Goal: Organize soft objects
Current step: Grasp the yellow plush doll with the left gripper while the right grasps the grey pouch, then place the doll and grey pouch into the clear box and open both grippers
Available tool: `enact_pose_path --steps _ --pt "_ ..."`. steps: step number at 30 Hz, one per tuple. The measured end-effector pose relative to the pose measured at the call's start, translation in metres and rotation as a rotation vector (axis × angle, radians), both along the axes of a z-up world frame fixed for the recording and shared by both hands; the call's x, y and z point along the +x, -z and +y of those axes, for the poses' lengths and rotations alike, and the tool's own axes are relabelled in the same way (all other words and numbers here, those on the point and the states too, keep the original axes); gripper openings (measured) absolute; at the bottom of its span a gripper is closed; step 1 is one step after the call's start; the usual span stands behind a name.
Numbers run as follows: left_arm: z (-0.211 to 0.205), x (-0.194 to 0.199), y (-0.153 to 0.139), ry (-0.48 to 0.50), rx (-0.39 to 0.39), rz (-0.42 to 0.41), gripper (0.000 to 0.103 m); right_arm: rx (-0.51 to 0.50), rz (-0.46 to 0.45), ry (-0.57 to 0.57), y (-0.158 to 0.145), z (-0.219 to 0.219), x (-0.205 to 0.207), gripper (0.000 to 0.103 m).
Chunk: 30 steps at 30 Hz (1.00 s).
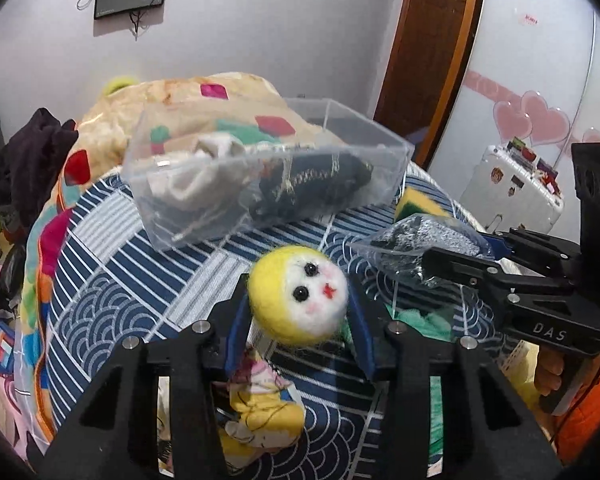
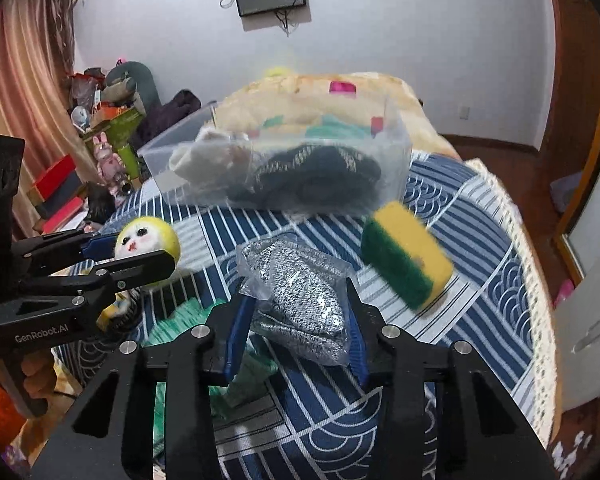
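Note:
My left gripper (image 1: 298,300) is shut on a yellow-and-white felt doll head (image 1: 298,296), held above the blue patterned bedspread (image 1: 140,280); it also shows in the right wrist view (image 2: 146,240). My right gripper (image 2: 298,316) is shut on a silver scrubber in a clear bag (image 2: 300,300), which also shows in the left wrist view (image 1: 420,236). A clear plastic box (image 1: 260,172) holding a white sock (image 1: 204,176) and a dark sock (image 1: 312,184) stands ahead on the bed. A yellow-green sponge (image 2: 408,252) lies to the right.
A cream blanket with coloured patches (image 1: 180,112) is piled behind the box. A green cloth (image 2: 188,320) and a cartoon-print cloth (image 1: 260,400) lie on the bed near me. Clutter and boxes (image 2: 60,184) stand left of the bed. A white suitcase (image 1: 512,188) stands at the right.

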State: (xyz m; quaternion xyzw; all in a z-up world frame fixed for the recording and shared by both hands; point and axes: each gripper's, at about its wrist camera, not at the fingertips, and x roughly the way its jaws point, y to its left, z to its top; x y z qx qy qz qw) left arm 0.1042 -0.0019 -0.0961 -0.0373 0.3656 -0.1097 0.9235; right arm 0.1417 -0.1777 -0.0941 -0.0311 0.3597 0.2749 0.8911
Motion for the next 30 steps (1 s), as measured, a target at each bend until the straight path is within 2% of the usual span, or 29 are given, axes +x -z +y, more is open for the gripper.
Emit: enact_pose_path --steps 11,17,22,30 --pt "0.022 0.015 -0.045 -0.073 -0.011 -0.098 0.045 0.056 -0.149 0.027 -0.051 0.004 0.011 0.039" --pt "0.037 0.039 -0.059 -0.093 -0.035 -0.11 0.045 0.08 -0.22 0.042 -0.075 0.013 0.022 0.039" --pt "0.044 0.055 -0.064 -0.134 -0.017 -0.114 0.045 0.082 -0.247 0.054 -0.081 0.023 0.037 0.039" --pt "0.058 0.087 -0.052 -0.201 0.038 -0.075 0.045 0.054 -0.21 0.052 -0.069 0.044 0.064 0.039"
